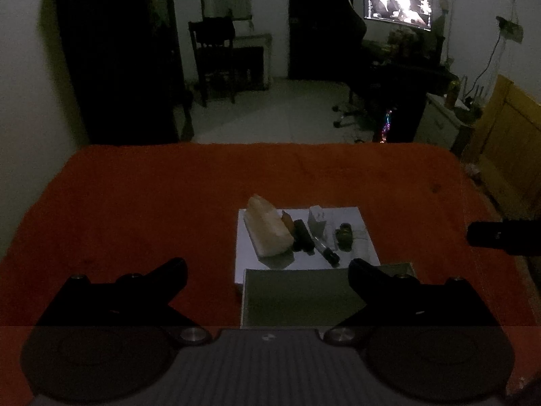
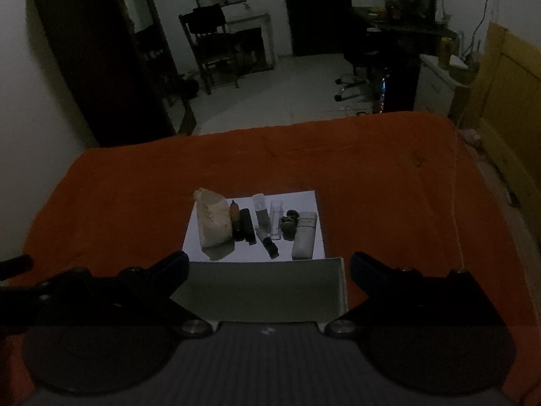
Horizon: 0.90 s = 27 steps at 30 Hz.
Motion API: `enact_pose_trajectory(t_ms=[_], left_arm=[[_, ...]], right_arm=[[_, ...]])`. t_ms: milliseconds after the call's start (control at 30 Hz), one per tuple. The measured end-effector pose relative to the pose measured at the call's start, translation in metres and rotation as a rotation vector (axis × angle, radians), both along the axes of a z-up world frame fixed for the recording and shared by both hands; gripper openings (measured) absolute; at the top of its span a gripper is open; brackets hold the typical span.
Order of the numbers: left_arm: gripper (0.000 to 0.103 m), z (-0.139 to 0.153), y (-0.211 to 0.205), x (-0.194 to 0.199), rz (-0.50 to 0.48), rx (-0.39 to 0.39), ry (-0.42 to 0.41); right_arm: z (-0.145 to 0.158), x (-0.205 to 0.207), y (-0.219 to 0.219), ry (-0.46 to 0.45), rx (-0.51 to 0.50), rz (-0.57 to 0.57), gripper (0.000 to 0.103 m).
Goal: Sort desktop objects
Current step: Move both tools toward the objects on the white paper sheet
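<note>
Several small objects lie in a row on a white sheet (image 2: 304, 199) on the orange-covered table (image 2: 135, 186): a pale tissue pack (image 2: 213, 220), a dark case (image 2: 245, 225), a clear bottle (image 2: 262, 211), a pen-like stick (image 2: 268, 242), a dark green lump (image 2: 289, 225) and a white folded pouch (image 2: 304, 235). The tissue pack (image 1: 268, 228) and the green lump (image 1: 345, 235) also show in the left wrist view. An open grey box (image 2: 263, 287) stands in front of the sheet. My left gripper (image 1: 267, 270) and my right gripper (image 2: 268, 264) are open and empty, hovering over the box.
The room is dim. Beyond the table's far edge are a wooden chair (image 1: 213, 57), an office chair (image 1: 351, 50), a lit monitor (image 1: 399, 5) and a yellow wooden panel (image 1: 507, 138) at right. The other gripper shows at the right edge of the left wrist view (image 1: 503, 237).
</note>
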<state>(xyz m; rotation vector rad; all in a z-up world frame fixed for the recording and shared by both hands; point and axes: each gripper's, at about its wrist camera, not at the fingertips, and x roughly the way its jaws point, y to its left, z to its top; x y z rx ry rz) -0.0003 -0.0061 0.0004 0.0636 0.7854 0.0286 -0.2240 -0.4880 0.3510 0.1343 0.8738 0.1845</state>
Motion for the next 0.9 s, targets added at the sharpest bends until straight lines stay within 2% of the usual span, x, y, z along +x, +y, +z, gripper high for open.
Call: enact_pose_trajectory(t_ms=[167,300,400,900], left_arm=[[0.103,0.001,-0.006,0.000,0.002,-0.002,0.009],[0.103,0.004,0.010,0.007,-0.004,-0.024,0.033],[0.103,-0.004,0.005,0.002,-0.006,-0.004,0.022],[0.103,-0.006,-0.002,-0.002,-0.029,0.006,0.030]], right_arm=[[-0.001,0.001,0.003,0.008,0.004,-0.013,0.103],[-0.004,0.020,0.019,0.038,-0.032,-0.010,0.103],[0.000,0.003,0.005,0.003,0.001,-0.004,0.103],[0.004,-0.002,-0.003,-0.004,-0.022,-0.023,0.103]])
